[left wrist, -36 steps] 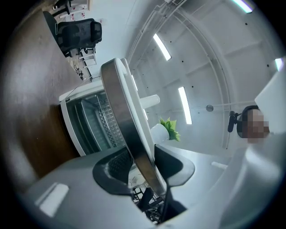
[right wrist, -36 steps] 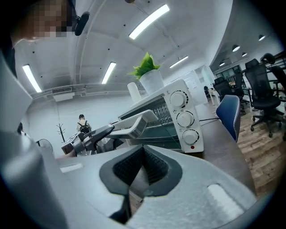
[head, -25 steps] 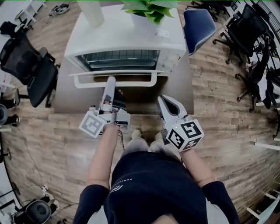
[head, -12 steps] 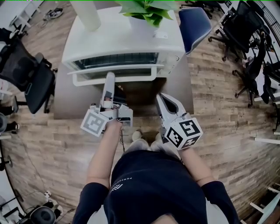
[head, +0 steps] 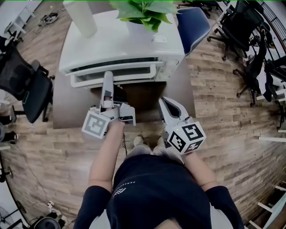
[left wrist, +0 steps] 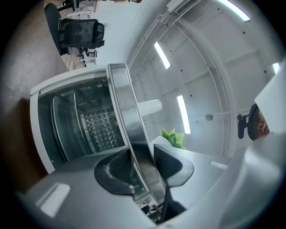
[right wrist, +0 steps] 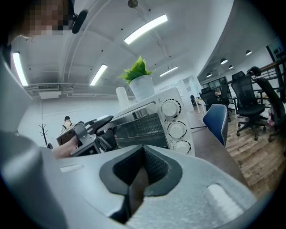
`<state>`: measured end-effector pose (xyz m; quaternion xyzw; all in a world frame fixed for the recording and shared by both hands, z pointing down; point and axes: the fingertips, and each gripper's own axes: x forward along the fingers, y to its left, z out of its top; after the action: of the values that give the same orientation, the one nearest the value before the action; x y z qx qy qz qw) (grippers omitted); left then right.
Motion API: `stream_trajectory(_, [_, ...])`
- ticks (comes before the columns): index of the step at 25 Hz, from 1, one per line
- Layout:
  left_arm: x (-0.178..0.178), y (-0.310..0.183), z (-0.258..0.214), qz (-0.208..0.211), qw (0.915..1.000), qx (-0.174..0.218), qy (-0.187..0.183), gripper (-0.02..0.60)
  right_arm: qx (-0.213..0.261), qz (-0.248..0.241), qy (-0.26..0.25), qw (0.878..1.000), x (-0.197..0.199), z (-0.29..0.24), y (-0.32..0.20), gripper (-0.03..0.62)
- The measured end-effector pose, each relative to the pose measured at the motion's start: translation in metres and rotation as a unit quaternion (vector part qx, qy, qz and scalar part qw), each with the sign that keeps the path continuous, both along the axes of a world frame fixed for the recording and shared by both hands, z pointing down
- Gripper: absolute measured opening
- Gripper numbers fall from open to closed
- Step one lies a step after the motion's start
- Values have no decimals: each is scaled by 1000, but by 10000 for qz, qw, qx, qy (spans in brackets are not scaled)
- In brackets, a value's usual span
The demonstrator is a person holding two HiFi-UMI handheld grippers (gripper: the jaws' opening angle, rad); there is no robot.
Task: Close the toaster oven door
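The boxy white toaster oven (head: 120, 40) sits at the far end of a brown table (head: 71, 107), its glass door (left wrist: 67, 129) tipped almost upright, with only a thin dark slit left along the top. The left gripper (head: 107, 77) reaches up to the door's long, smooth bar handle (left wrist: 127, 112), and its 2 black ribbed pads (left wrist: 117, 166) pinch that glossy bar from either side. The right gripper (head: 164, 102) hangs over the table, short of the oven, its pads pressed together on nothing. 3 round knobs (right wrist: 171, 108) line the oven's right side, and a leafy plant (head: 138, 9) stands on top
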<state>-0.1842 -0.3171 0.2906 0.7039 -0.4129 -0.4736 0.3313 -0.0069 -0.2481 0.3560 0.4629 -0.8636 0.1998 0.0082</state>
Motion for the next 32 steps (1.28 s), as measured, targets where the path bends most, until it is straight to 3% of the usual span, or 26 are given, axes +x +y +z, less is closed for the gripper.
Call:
stream_trajectory(10, [-3,-15,-2,-247,9996,-125,83,146,-5,46,47,10000,8,0,3,3])
stream_trajectory(14, [-5,-17,2,-398,9988,-258,-132,161,1,47,51,10000,12,-1,6,3])
stream_trajectory(26, [-8,11,19,-418,9975,-521,-222,185,105,-154,75,9998,17,-8,13,3])
stream_trajectory(30, [-9,26,25,-474,9960,-653,-392,161,155,-268,52,9995,17,-11,14,3])
stream_trajectory(32, [-8,32,27,-496,9928,-764,-779,139,190,-333,62,9992,16,-12,16,3])
